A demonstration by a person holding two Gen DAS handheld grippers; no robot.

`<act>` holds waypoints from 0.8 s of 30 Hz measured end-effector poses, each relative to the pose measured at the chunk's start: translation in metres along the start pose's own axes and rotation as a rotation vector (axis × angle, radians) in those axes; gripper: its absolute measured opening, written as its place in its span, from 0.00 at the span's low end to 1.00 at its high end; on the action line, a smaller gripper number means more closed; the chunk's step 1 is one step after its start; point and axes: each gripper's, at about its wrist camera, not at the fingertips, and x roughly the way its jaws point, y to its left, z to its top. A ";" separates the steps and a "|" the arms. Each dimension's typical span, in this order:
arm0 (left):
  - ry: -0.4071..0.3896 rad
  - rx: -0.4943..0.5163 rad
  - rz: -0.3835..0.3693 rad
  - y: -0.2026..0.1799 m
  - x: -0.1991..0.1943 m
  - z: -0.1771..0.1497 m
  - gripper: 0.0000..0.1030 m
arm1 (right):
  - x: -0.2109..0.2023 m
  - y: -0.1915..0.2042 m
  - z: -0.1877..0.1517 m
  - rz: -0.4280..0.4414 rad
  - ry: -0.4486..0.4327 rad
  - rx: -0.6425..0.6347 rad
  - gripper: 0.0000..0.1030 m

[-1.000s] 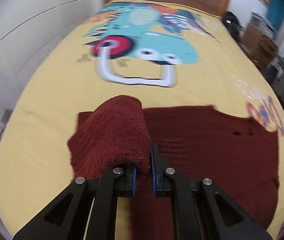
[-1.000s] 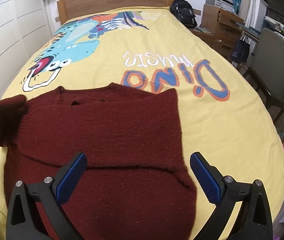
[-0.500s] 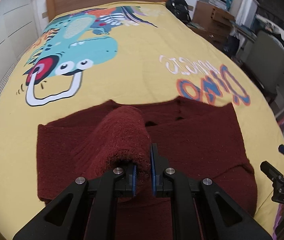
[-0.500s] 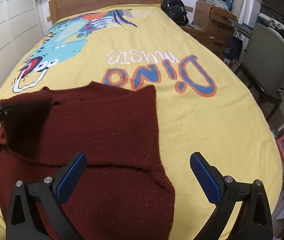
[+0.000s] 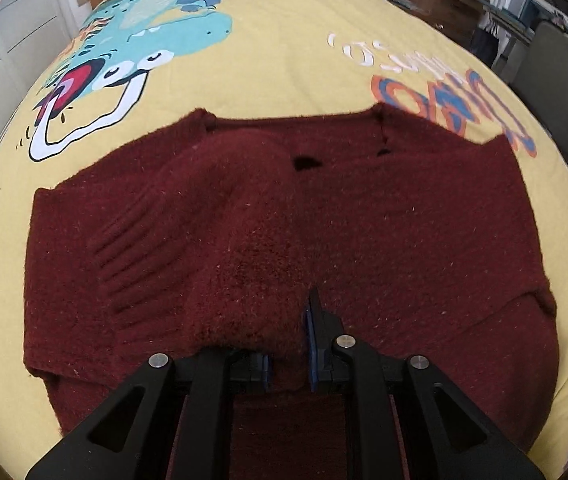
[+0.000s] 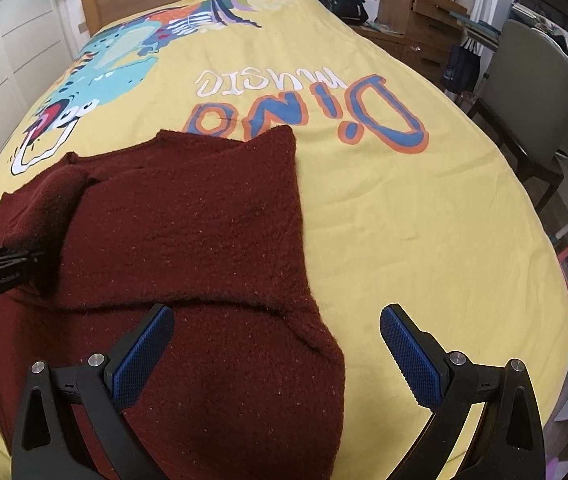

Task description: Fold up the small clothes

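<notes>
lying flat on yellow bed, maroon sweater; left gripper just easing apart around sleeve; right gripper spread wide, empty.

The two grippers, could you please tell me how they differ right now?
The left gripper has its fingers nearly together around a sweater sleeve, having just been opening; the right gripper is spread wide and holds nothing. The left sits over the sweater's middle, the right over its edge. Both have blue pads.
</notes>
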 end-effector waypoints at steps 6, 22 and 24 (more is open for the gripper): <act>0.060 -0.010 -0.025 0.002 0.005 0.001 0.48 | -0.005 0.000 0.000 0.000 -0.010 -0.001 1.00; 0.046 0.006 0.001 0.061 -0.050 -0.037 0.99 | -0.010 0.026 -0.002 0.034 -0.009 -0.035 1.00; 0.046 -0.014 0.054 0.080 -0.053 -0.043 0.99 | -0.009 0.031 -0.001 0.037 -0.010 -0.044 1.00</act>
